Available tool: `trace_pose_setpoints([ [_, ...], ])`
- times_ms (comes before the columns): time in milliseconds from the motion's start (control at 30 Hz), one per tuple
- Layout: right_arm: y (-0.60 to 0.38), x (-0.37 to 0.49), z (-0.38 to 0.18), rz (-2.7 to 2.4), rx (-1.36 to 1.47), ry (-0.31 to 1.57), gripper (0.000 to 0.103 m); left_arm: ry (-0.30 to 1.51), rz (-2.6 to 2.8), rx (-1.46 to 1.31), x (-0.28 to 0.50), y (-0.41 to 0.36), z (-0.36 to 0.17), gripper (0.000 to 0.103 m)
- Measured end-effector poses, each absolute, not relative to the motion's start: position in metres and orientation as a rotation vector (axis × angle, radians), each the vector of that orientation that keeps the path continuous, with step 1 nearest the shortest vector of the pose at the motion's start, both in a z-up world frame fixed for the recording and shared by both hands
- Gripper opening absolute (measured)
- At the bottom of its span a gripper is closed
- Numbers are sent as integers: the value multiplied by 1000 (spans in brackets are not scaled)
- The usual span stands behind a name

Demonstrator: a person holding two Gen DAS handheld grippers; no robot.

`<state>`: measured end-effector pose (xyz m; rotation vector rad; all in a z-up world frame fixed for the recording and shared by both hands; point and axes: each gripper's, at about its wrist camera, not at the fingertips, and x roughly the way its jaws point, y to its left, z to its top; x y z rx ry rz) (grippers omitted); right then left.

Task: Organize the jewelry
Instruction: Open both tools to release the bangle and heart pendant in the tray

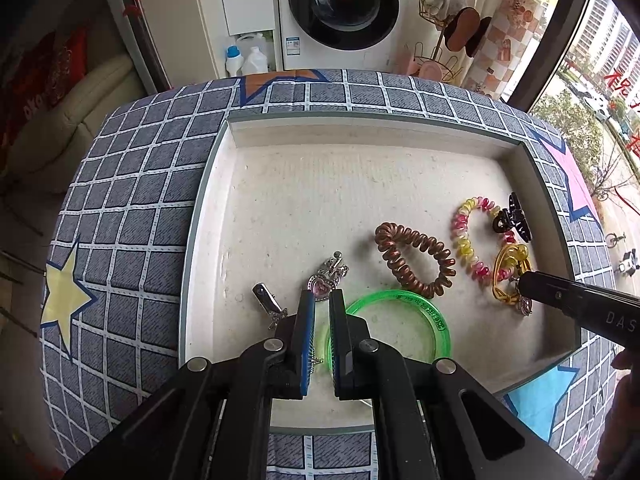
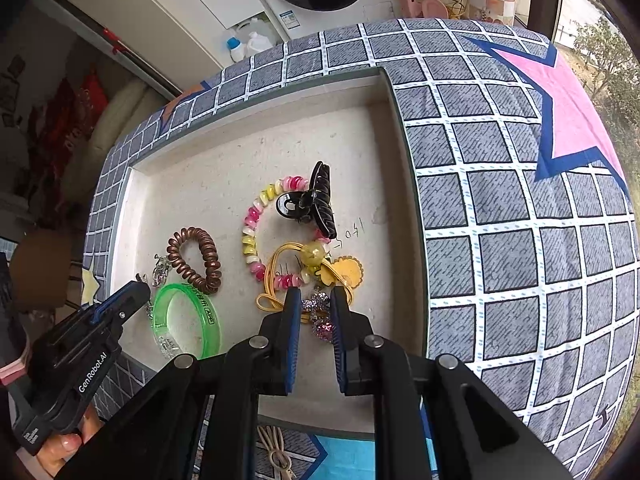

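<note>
A shallow cream tray [image 1: 280, 184] with a grey rim sits on a bench covered by a grey grid-patterned cloth [image 1: 132, 184] with coloured stars, and all the jewelry lies in the half of the tray nearest the tongs. The left tongs [image 1: 322, 300] stand narrow, jaws nearly together, with nothing gripped that can be seen; their tips hang over the rim of a green translucent bangle [image 1: 400, 320] lying flat, and just beyond the tips is a pink heart charm [image 1: 320, 288] with silver trim, its long axis running away from the tongs. To their left lies a small silver clip [image 1: 267, 300], slanted. A brown spiral hair tie [image 1: 416, 264], stretched into an oval that angles away to the left, rests beyond the bangle. The right tongs [image 2: 316, 300] are also drawn narrow, closed on a sparkly purple-pink hair ornament [image 2: 320, 320] tied to a yellow elastic cord [image 2: 276, 276]. Beyond them a pink-and-yellow spiral hair tie [image 2: 256, 228] curves in a loop, and a black claw clip [image 2: 316, 200] lies on it — its long axis pointing away from the tongs. Past the bench stand a white front-loading washing machine [image 1: 340, 8], detergent bottles [image 1: 244, 58] and a window onto trees [image 1: 572, 128].
</note>
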<state>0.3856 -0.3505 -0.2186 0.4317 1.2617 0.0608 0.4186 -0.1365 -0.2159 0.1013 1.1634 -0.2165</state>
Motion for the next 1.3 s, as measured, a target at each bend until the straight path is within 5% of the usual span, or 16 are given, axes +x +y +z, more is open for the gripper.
trace_pose_setpoints([
  [67, -350, 386, -218, 67, 444, 1265, 20, 1153, -223, 114, 417, -139, -212, 20],
  [200, -345, 387, -215, 95, 489, 1246, 50, 1141, -228, 144, 412, -140, -205, 20],
  [367, -341, 383, -199, 136, 530, 1204, 66, 1136, -213, 140, 406, -135, -196, 20],
  [567, -341, 370, -178, 147, 564, 1159, 67, 1138, -217, 140, 392, -127, -187, 20],
  [633, -340, 364, -172, 150, 572, 1147, 82, 1138, -216, 137, 386, -123, -184, 20],
  [1300, -335, 294, -122, 111, 589, 1031, 91, 1113, -227, 156, 323, -96, -158, 20],
])
